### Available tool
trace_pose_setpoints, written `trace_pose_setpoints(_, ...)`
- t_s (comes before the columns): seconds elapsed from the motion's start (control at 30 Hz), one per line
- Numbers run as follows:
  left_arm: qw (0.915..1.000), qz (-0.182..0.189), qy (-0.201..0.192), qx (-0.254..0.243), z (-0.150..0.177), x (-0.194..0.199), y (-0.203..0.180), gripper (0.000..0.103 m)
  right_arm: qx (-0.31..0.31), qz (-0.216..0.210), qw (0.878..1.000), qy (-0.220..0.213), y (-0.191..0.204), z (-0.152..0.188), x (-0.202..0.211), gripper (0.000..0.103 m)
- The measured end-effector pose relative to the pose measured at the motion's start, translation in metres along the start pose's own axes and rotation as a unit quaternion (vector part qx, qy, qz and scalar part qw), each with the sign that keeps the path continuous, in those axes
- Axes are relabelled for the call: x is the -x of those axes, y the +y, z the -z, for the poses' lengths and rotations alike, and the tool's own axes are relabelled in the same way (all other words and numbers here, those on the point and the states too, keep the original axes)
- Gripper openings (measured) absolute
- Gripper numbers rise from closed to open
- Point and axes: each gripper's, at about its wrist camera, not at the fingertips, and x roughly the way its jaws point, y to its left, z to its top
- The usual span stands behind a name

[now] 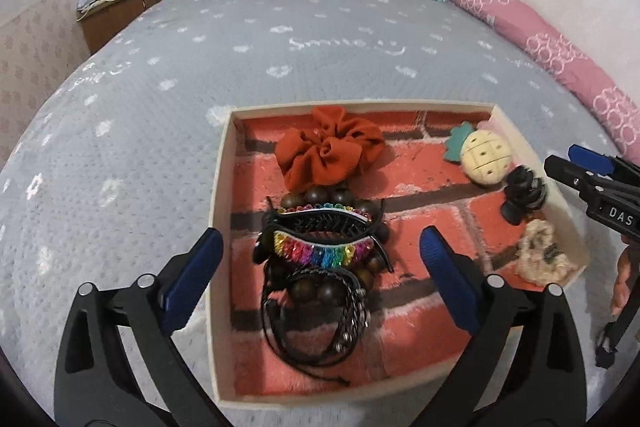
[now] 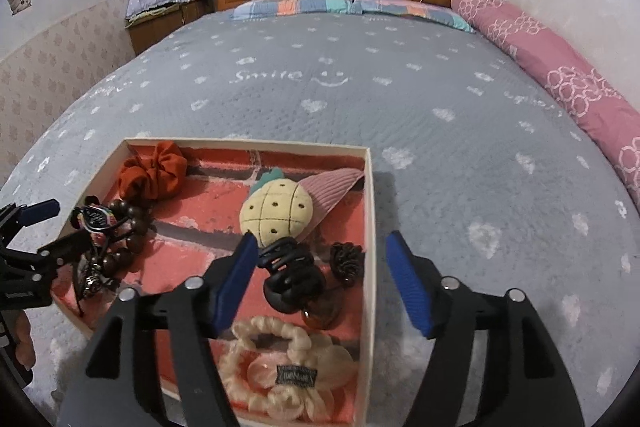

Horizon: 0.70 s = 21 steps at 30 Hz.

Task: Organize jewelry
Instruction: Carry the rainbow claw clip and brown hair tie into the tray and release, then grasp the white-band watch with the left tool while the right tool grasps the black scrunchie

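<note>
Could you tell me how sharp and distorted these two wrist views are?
Left wrist view: strong fisheye bowing of the bedspread, dark corner vignette, the cream scrunchie smeared, the rainbow claw clip fairly crisp. Right wrist view: same curvature, the pineapple plush sharp, soft even indoor light, no glare.

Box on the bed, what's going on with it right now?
Both hand-held grippers hover open over the shallow box, holding nothing. The left hand-held gripper is above the rainbow hair claw and wooden bead bracelet; the right hand-held gripper is over the black claw clip. All the accessories lie inside the box.
</note>
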Motion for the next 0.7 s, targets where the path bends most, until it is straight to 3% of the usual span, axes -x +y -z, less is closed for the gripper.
trace_pose_setpoints(0.33,0.9997,-0.011,-0.021,0.009,0.027,0.068,0.009,0.098,0.000,0.017,1.000,-0.026,-0.011,0.015,0.069,0.070)
trace_pose_setpoints(0.5,0.9996,-0.012,-0.024,0.012,0.053,0.101,0.008,0.098,-0.009,0.024,0.999,-0.041,-0.023,0.038,0.108,0.078)
trace_pose_setpoints(0.7,0.9995,-0.017,-0.024,0.010,0.087,0.126,0.002,0.098,-0.009,0.037,0.999,-0.039,-0.038,0.075,0.138,0.079)
